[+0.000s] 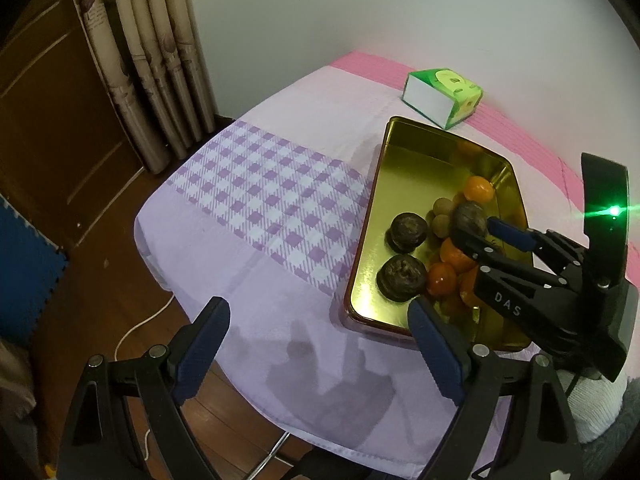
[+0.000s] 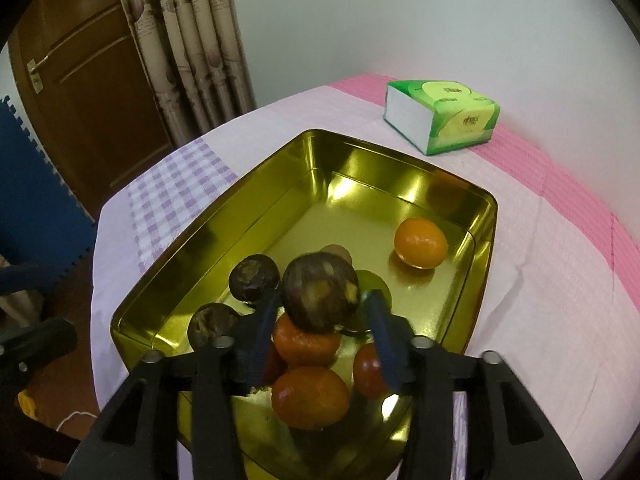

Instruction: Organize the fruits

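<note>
on lilac cloth – gold tin (image 2: 256,216) – long axis toward tissue box (image 2: 442,116).

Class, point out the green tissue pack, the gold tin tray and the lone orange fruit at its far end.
green tissue pack (image 2: 452,114), right wrist view, top face.
gold tin tray (image 2: 256,196), right wrist view, left wall.
lone orange fruit (image 2: 420,242), right wrist view, skin centre.

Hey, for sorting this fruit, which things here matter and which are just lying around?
Job: gold tray; dark fruits; oranges; right tongs.
Lying about: tissue pack; tablecloth; curtain.
</note>
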